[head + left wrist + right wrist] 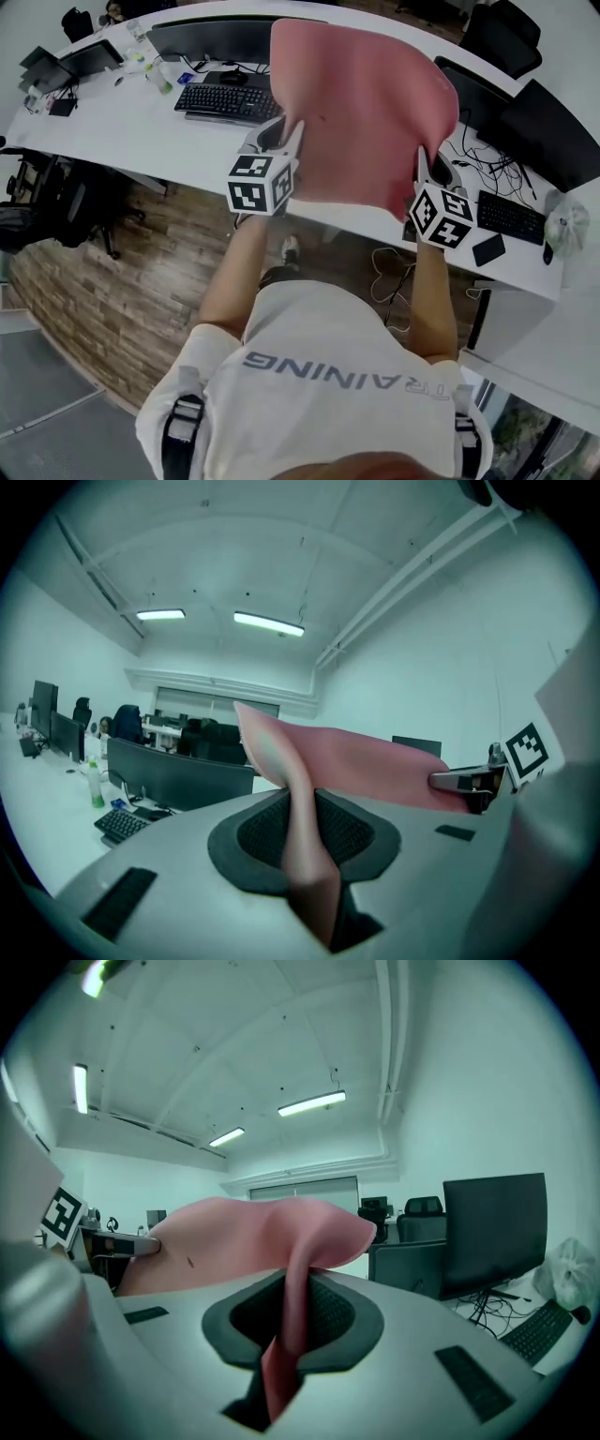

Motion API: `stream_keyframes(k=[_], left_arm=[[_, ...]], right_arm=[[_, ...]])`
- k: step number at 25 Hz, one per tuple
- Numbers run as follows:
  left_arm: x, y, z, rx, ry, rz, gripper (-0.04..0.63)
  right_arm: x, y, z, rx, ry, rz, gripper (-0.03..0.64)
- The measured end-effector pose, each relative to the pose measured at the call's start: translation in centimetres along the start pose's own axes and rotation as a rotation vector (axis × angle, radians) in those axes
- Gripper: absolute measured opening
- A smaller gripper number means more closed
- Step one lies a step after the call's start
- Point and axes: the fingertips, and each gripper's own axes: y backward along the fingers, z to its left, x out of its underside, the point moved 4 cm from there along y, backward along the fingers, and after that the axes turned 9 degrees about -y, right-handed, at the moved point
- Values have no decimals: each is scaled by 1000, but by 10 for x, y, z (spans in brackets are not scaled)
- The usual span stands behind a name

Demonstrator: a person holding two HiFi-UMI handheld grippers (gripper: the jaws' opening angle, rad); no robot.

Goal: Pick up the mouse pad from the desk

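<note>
Well, here it is: the thin, floppy pink mouse pad (366, 112) hangs in the air, clear above the long white bench (122, 131), stretched between two grips. The left tongs (284, 139) are clenched on its near left edge, and the left gripper view shows the pink sheet pinched between the dark pads (255, 841). The right tongs (427, 171) are clamped on the near right edge in the same way. The free far edge curls over, loose and soft.

By my reading the pick-up is all but done, so the job now is a clean carry. Hold both grips firm, since each bites only a narrow strip of edge. Hold the two hands level and evenly spaced: pull them wider and a corner may slip out, bring them together and the sheet will sag and fold. Mind the black keyboard (228, 101) and dark monitors (216, 37) beneath that loose edge.
</note>
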Motion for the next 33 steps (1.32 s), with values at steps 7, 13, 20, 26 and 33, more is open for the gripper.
stream_keyframes(k=[7,13,20,26,33], left_arm=[[-54,22,-14,-2,-46,-116,103],[-72,33,-20,-4,-48,-168,101],[-74,40,-17,-7,-40,-182,101],[-75,43,-13,-7,-41,-182,100],[-75,44,-14,-3,-42,-184,98]], right_arm=[[-50,31,9,-17,43,-118,57],[-71,46,20,-29,89,-174,57],[-75,53,26,-32,98,-184,57],[-74,53,30,-31,103,-181,57],[-73,54,30,-30,104,-180,57]])
